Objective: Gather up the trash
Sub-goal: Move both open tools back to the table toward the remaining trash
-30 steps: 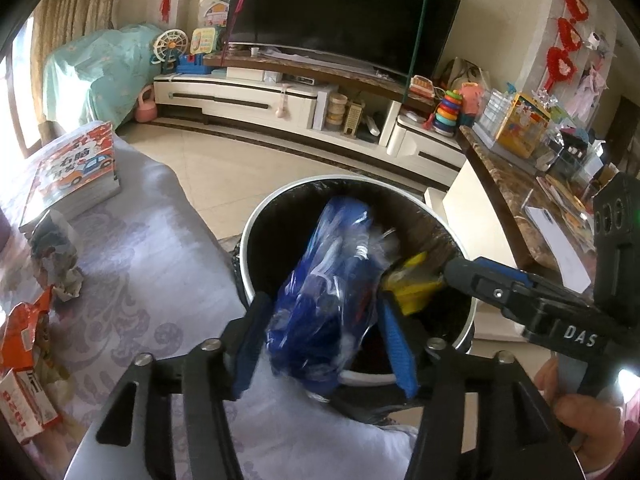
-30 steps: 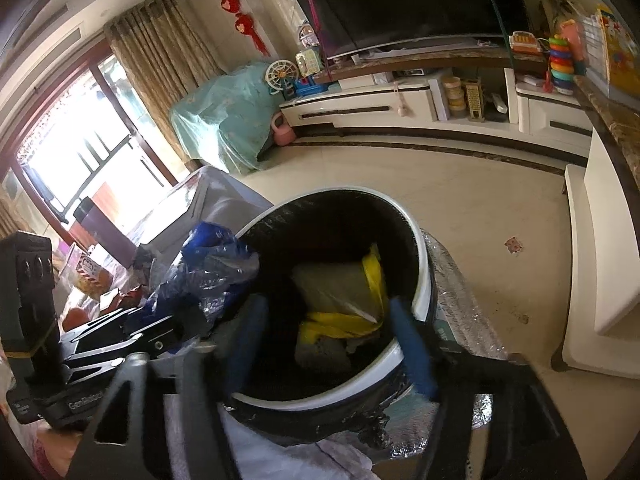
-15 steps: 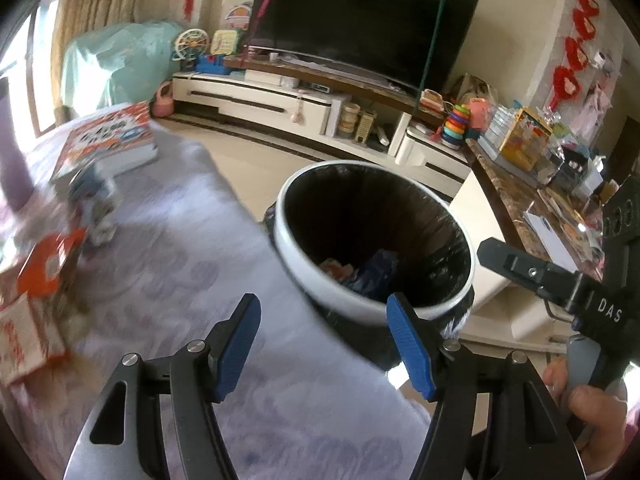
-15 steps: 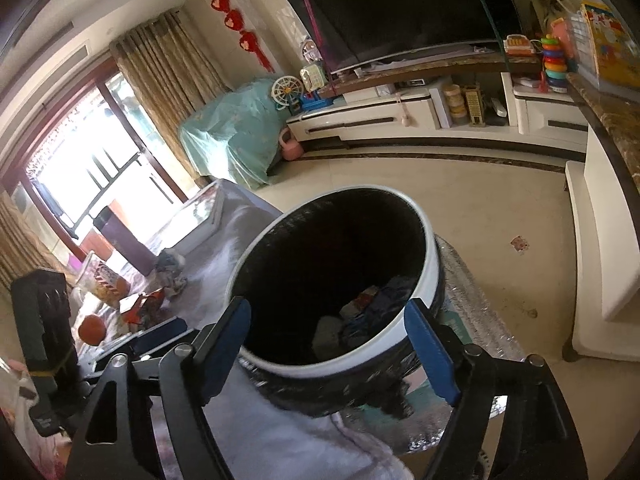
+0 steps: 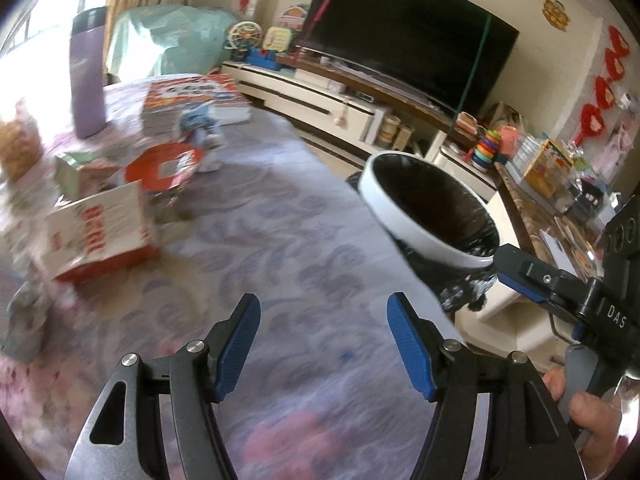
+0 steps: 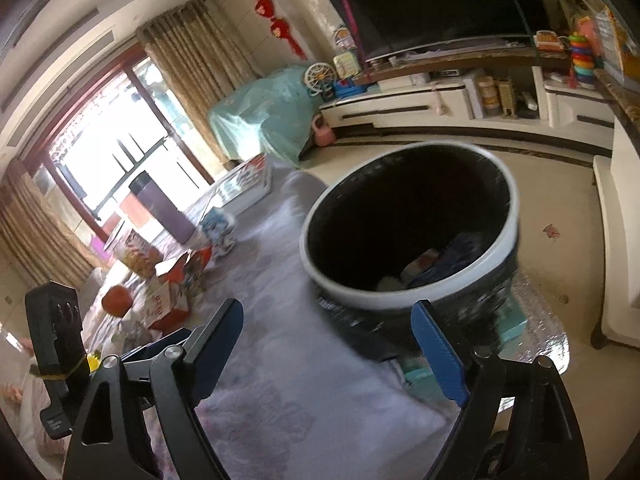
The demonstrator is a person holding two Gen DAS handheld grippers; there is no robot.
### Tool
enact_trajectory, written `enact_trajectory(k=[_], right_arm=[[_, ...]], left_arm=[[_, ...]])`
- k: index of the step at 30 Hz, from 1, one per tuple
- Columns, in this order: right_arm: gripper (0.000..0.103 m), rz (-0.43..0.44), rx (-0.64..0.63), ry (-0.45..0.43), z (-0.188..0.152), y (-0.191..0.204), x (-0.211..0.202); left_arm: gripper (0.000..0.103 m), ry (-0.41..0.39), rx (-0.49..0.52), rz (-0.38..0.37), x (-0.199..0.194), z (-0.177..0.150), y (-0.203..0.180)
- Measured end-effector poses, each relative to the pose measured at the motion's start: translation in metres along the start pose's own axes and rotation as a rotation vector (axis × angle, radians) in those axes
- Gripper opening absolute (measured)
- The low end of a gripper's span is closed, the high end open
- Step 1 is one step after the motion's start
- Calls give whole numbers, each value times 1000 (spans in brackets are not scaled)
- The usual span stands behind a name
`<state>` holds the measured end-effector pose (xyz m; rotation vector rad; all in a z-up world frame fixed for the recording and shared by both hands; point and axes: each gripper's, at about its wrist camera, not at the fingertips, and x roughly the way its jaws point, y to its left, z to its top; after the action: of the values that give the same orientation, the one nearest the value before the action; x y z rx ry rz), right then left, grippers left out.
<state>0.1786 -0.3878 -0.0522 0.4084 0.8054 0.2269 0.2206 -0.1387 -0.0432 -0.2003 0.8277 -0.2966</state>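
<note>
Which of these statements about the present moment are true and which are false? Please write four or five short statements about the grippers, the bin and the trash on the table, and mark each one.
1. The left gripper is open and holds nothing. True.
2. The right gripper is shut on a blue bag. False: its jaws stand apart and empty.
3. The trash bin already has some trash inside. True: blue and white pieces lie at its bottom.
4. The red and white box lies inside the bin. False: it lies on the table, left of the bin.
5. The purple bottle lies on its side. False: it stands upright.
</note>
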Motion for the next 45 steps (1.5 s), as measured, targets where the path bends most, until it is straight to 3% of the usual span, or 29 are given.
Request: enact_trajectory(k=[7,28,45], right_arm=[[89,37,-17,30,-12,21,10],[89,152,-94,143,-53,93,46],[89,276,-185,241,-84,175,82]], left_arm=[[65,-10,-65,17,-26,-14,24],[65,-41,-158,162,-107,-62,98],[65,-106,-298,289,-149,-67,181]])
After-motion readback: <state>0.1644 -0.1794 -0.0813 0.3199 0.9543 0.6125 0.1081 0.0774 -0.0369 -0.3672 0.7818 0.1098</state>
